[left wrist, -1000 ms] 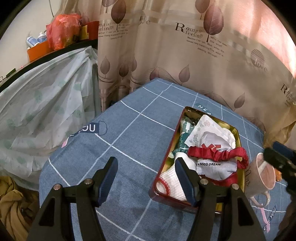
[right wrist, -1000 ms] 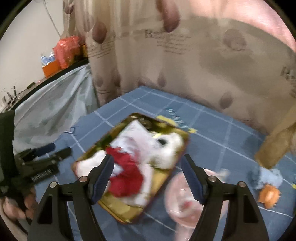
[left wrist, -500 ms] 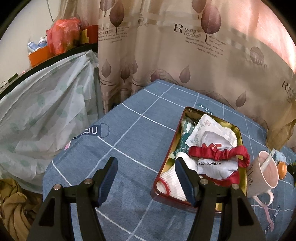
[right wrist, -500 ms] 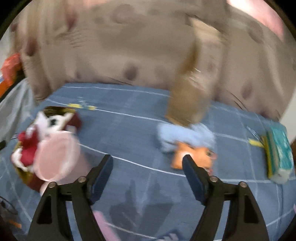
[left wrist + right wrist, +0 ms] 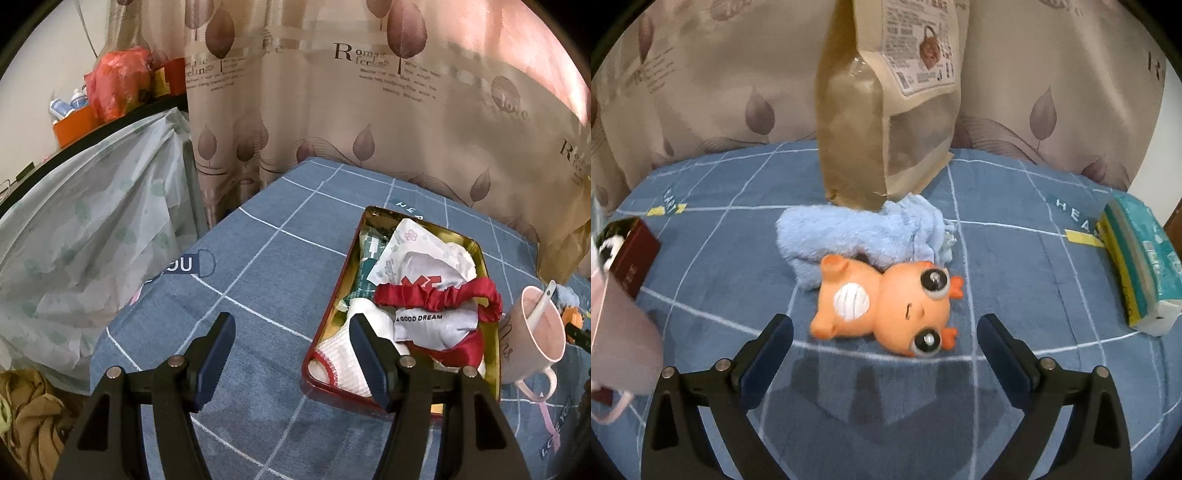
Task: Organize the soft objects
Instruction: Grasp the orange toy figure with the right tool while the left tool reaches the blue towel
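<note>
A red-and-gold tin tray [image 5: 332,295] on the blue checked cloth holds white socks [image 5: 341,354], a red scrunchie [image 5: 436,297], a printed white cloth and packets. My left gripper [image 5: 291,328] is open and empty just left of the tray's near end. My right gripper [image 5: 885,332] is open and empty, its fingers either side of an orange soft toy [image 5: 886,306] lying on its side just ahead. A light-blue fluffy cloth [image 5: 857,236] lies behind the toy, touching it.
A pink mug [image 5: 535,332] with a spoon stands right of the tray, also in the right wrist view [image 5: 617,332]. A tall kraft paper bag [image 5: 882,99] stands behind the blue cloth. A tissue pack [image 5: 1137,258] lies at right. A curtain hangs behind; a plastic-covered heap [image 5: 81,229] is at left.
My right gripper has swung right from the tray, past the mug, and now faces the orange toy and blue cloth from close. My left gripper has barely moved.
</note>
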`<state>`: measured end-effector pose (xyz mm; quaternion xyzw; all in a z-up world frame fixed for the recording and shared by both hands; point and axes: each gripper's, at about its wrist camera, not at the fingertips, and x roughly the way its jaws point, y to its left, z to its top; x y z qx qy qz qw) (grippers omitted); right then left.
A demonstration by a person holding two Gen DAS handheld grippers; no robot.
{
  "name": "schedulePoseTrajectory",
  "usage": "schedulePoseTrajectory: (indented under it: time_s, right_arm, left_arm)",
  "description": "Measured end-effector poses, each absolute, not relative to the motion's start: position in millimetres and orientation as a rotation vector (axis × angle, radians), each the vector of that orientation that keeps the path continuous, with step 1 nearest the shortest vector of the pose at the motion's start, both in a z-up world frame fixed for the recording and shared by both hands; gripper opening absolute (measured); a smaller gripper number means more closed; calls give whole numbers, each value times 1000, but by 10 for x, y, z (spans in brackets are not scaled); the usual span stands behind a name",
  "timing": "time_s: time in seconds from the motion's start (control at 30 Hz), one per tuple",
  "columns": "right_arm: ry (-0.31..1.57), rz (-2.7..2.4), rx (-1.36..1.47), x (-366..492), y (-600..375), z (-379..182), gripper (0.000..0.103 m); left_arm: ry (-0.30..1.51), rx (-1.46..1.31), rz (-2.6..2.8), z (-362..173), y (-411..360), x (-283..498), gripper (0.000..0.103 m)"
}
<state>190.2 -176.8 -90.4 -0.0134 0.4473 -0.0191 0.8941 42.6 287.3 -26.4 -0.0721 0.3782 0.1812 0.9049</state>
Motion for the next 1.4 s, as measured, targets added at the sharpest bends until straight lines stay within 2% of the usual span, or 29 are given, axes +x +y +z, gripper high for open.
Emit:
schedulePoseTrajectory:
  time_s: [0.27,0.3,0.4,0.6,0.93,1.13,1.4]
  right_arm:
    - [936,-36,-11,2126,-1769,-1049,99]
    - [931,-30,-4,2131,-1776,-1049,96]
    - [924,-37,13,2133,-1832,-1041,76]
    - [905,-15,8,2012,-1885,-984,70]
    - [895,-122,-29,1597,-2537,-922,68]
    - [896,-186,16,1393,-3012,-940,68]
    - [892,-175,16,1384,-3045,-955,69]
  left_arm:
    - [764,-84,356,-218,2700,445,66]
    - [757,-74,346,-195,2661,444,66]
    - [745,-58,319,-107,2536,453,66]
    - [719,-55,184,129,2076,560,66]
    - [723,64,-98,273,815,900,66]
    - [738,166,-248,171,42,1147,66]
    - [831,357,-414,-55,-882,1606,67]
